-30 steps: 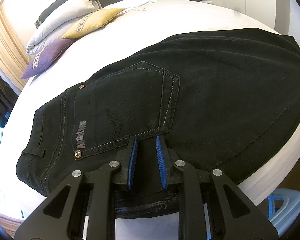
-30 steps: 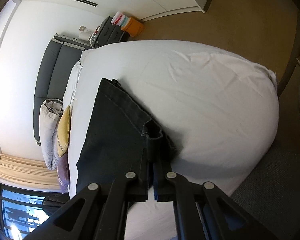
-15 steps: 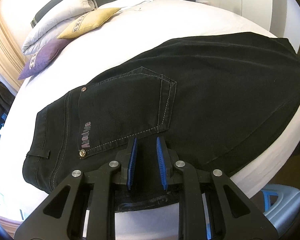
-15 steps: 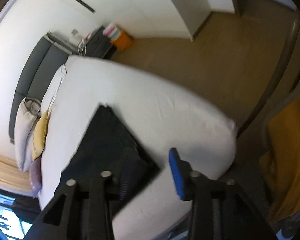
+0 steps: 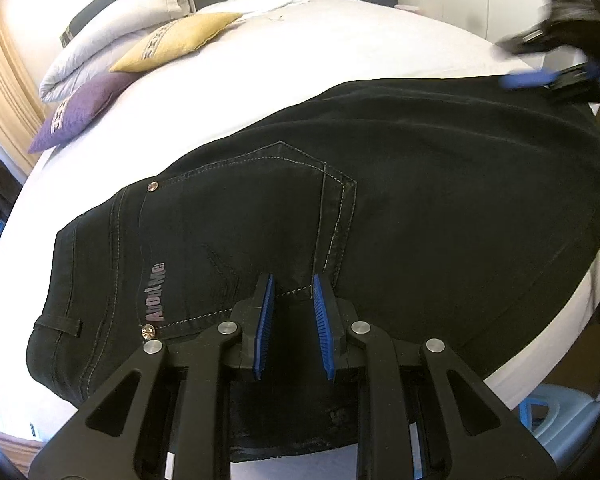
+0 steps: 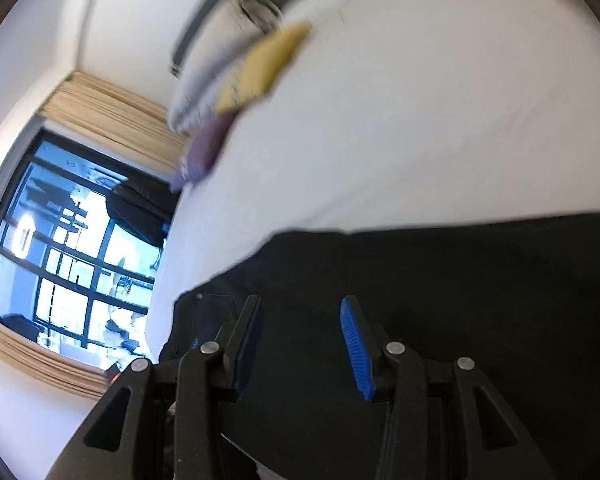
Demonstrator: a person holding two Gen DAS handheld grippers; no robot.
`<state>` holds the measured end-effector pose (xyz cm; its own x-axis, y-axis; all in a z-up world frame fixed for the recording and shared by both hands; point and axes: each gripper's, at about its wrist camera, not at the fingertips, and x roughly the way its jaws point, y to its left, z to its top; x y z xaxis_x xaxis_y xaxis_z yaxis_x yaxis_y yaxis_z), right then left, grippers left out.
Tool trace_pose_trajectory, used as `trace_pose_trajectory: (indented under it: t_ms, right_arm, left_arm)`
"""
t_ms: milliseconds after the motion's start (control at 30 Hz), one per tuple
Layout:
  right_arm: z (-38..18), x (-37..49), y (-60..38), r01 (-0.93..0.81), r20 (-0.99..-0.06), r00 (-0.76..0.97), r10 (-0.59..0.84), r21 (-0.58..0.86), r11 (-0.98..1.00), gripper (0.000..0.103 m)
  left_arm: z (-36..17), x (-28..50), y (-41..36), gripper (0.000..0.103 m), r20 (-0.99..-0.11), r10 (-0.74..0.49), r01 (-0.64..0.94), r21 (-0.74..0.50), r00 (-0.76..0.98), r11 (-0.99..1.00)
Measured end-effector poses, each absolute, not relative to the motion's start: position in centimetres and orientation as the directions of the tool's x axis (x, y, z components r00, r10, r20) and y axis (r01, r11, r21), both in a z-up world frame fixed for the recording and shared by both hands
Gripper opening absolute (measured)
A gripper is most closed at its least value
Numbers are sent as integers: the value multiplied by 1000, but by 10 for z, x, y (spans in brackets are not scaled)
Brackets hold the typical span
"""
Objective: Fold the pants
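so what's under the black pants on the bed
The black pants lie flat on the white bed, whose sheet shows around them. Anything directly beneath the fabric is covered and cannot be seen.

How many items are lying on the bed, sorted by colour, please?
Black: 1, the pants
Yellow: 1, a cushion
Purple: 1, a cushion
White: 2, a folded duvet and a flat pillow
Total: 5

Pants [image 5: 420,200] lie on the bed [image 5: 340,40], pillows [image 5: 120,20] behind them.
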<state>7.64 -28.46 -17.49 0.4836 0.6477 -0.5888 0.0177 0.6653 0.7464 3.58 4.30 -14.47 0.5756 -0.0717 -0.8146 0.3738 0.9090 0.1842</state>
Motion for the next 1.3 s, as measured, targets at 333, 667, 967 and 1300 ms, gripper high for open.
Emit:
trace_pose_trajectory:
  t_ms: [333, 667, 967, 1300]
  right_arm:
    - [-218, 48, -385, 320, -621, 651, 437, 746, 583, 4]
    - [-221, -48, -359, 212, -565, 611, 555, 792, 572, 0]
    - [-187, -134, -435, 348, -642, 686, 342, 702, 621, 17]
    - [-218, -145, -451, 383, -634, 665, 396, 744, 548, 0]
  left_arm:
    - [-128, 22, 78, 20, -780, -83, 299, 137, 620, 944]
    - [-151, 45, 127, 20, -794, -8, 142, 99, 607, 985]
    - [-109, 15, 148, 26, -727, -25, 66, 29, 686, 997]
    - [-148, 42, 147, 60, -800, 34, 21, 58, 598, 998]
